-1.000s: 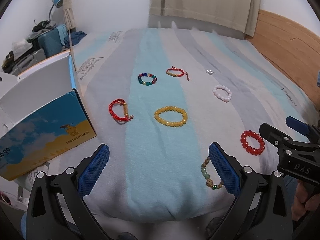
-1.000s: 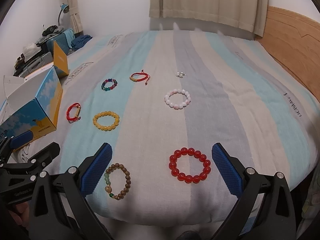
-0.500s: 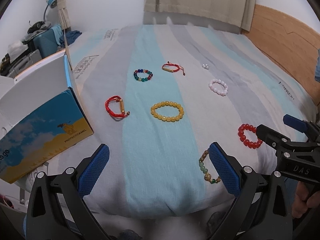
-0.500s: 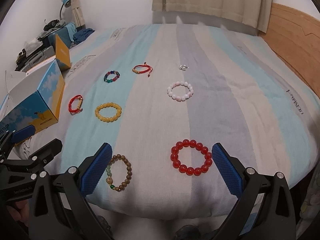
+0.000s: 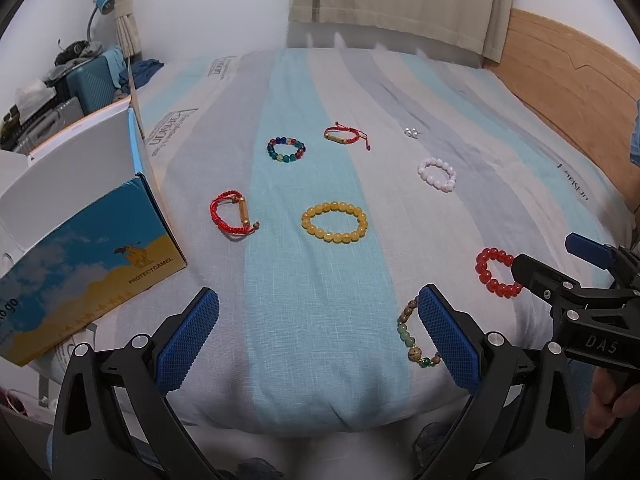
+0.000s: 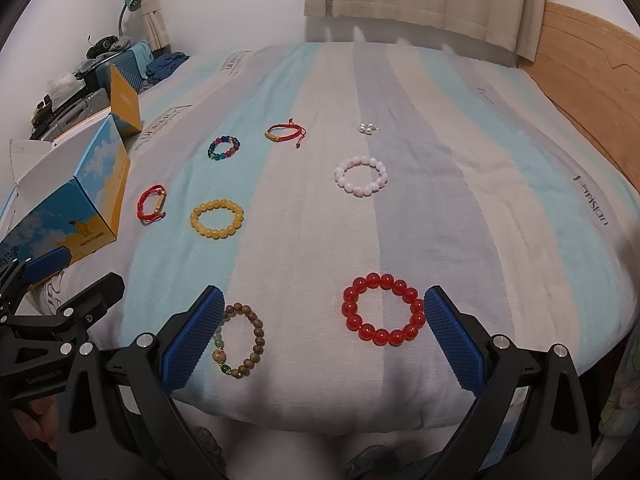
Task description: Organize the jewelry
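Seven bracelets plus a tiny pair of pearl earrings point(image 6: 367, 129) are spread out on the striped bed point(image 6: 500, 208). Closest to the near edge are the red bead bracelet point(image 6: 383, 309) and the brown wooden bead bracelet point(image 6: 240, 340); the yellow bead bracelet point(image 6: 217, 218) and pink bead bracelet point(image 6: 361, 176) sit further in. Right gripper point(image 6: 320, 336) hovers over the near edge, fingers spread wide and holding nothing, red one between them. Left gripper point(image 5: 318, 336) is the same, wide open and empty. An open blue and yellow box point(image 5: 80, 256) sits at the left edge.

Bracelets point(image 6: 382, 309) spread on bed point(image 6: 500, 200), box point(image 6: 76, 204) at left edge, earrings point(image 6: 366, 128) farthest back.
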A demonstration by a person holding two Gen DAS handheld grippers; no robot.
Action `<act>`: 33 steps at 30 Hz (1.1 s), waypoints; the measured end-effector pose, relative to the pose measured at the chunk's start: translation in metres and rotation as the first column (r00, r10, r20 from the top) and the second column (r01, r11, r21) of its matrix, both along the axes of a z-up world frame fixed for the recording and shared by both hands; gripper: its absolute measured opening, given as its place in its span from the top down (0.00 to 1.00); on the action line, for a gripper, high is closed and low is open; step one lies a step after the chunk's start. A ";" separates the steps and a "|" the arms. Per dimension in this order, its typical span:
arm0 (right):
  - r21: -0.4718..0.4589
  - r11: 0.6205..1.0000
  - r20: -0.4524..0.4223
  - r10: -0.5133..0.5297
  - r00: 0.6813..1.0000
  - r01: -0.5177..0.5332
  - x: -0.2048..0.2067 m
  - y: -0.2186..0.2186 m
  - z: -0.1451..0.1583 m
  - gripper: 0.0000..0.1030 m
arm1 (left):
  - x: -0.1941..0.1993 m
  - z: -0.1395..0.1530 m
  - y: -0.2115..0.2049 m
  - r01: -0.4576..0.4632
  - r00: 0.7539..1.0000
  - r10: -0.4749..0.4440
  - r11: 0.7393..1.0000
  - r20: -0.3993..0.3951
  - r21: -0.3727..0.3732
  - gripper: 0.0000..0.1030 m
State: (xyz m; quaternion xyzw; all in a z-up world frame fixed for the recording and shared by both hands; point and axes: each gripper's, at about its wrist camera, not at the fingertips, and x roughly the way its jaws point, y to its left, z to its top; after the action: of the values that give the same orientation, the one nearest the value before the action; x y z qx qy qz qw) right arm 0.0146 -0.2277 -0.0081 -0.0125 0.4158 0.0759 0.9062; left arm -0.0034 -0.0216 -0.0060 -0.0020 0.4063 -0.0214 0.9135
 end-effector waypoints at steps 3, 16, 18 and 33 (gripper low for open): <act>0.000 1.000 0.001 -0.001 1.000 0.001 0.000 0.000 0.000 0.07 | 0.000 0.000 -0.001 -0.001 1.000 0.001 1.000 0.001 0.002 0.06; -0.004 1.000 0.000 -0.002 1.000 0.002 0.001 -0.001 0.000 0.07 | 0.000 0.000 -0.002 0.004 1.000 -0.004 1.000 0.000 0.003 0.06; -0.004 1.000 0.000 -0.002 1.000 0.002 0.001 -0.001 -0.001 0.07 | 0.000 0.000 -0.002 0.004 1.000 -0.004 1.000 0.000 0.004 0.06; -0.005 1.000 -0.002 -0.004 1.000 0.004 0.001 -0.001 -0.001 0.07 | 0.002 -0.003 -0.005 0.012 1.000 -0.012 1.000 -0.004 0.013 0.06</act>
State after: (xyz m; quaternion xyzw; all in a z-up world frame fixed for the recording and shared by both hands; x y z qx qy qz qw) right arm 0.0160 -0.2286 -0.0093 -0.0138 0.4169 0.0732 0.9059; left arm -0.0016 -0.0265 -0.0090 0.0061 0.4084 -0.0242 0.9125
